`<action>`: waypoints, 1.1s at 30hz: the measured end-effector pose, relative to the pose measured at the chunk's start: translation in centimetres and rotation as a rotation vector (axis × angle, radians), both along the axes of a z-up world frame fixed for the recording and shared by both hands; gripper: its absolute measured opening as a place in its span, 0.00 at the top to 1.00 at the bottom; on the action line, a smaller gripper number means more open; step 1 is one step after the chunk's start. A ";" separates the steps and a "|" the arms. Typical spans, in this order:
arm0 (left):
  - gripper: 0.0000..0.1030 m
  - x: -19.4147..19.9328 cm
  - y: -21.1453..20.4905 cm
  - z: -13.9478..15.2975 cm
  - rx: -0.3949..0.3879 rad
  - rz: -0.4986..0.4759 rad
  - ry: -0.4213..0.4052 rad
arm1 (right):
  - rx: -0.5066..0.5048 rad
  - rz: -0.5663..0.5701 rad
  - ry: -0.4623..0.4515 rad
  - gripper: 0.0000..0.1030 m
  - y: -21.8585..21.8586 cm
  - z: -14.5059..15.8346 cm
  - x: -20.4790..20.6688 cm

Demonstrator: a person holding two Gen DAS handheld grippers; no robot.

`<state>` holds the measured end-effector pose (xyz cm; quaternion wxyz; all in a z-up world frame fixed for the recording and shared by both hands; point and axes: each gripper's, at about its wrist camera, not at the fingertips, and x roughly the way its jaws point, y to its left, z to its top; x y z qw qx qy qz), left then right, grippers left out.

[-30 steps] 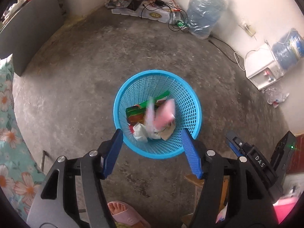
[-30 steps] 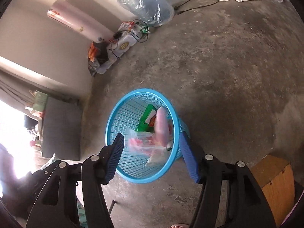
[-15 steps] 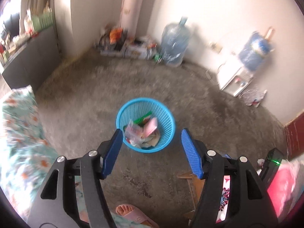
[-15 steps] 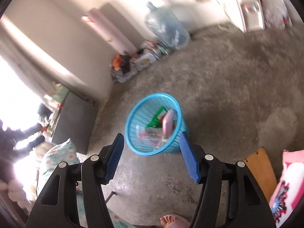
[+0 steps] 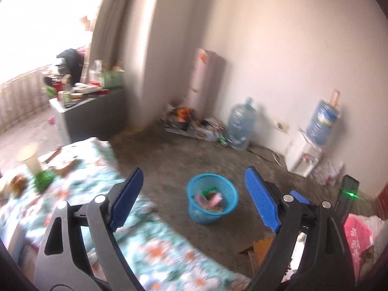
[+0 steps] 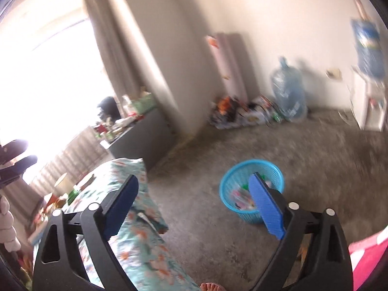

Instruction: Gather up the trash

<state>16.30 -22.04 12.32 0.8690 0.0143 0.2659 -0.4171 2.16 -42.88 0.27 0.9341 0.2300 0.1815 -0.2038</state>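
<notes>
The left gripper (image 5: 194,202) holds its jaws spread wide, gripping nothing. The right gripper (image 6: 195,205) is likewise spread and empty. The basket (image 5: 211,202) with trash (image 5: 209,198) stands on the floor (image 5: 169,160).

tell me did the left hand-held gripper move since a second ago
Yes. The left hand-held gripper has pulled up and back from the blue basket, which was large directly beneath it and now sits small on the floor.

Basket (image 6: 251,189) contents blurred, partly finger-hidden
</notes>
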 end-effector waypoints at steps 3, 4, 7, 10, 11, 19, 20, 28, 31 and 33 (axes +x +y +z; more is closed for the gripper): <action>0.21 -1.1 3.6 0.4 0.002 0.059 -0.021 | -0.020 0.072 0.012 0.11 2.5 1.2 0.6; 0.21 -1.3 4.4 0.5 0.003 0.067 -0.023 | -0.019 0.098 0.012 0.11 3.2 1.4 0.7; 0.21 -2.0 7.3 0.3 0.016 0.107 -0.032 | 0.001 0.169 0.036 0.11 5.1 1.9 1.5; 0.21 -2.8 10.1 -0.1 0.018 0.147 -0.025 | 0.029 0.232 0.052 0.11 6.7 2.2 2.2; 0.21 -2.8 10.7 -0.2 0.018 0.154 -0.025 | 0.029 0.250 0.053 0.11 7.3 2.3 2.5; 0.20 -3.7 14.9 -0.3 0.044 0.237 -0.043 | 0.047 0.372 0.059 0.11 11.9 3.0 2.8; 0.20 -3.8 15.5 -0.2 0.042 0.248 -0.040 | 0.046 0.381 0.061 0.11 12.2 3.1 3.0; 0.20 -3.8 18.5 -0.3 0.014 0.318 -0.012 | 0.046 0.455 0.072 0.11 14.3 3.6 3.3; 0.20 -3.8 19.3 -0.3 0.013 0.338 -0.012 | 0.051 0.472 0.074 0.11 14.9 3.7 3.5; 0.20 -3.8 20.0 -0.5 0.011 0.352 -0.004 | 0.050 0.479 0.077 0.11 15.1 3.6 3.7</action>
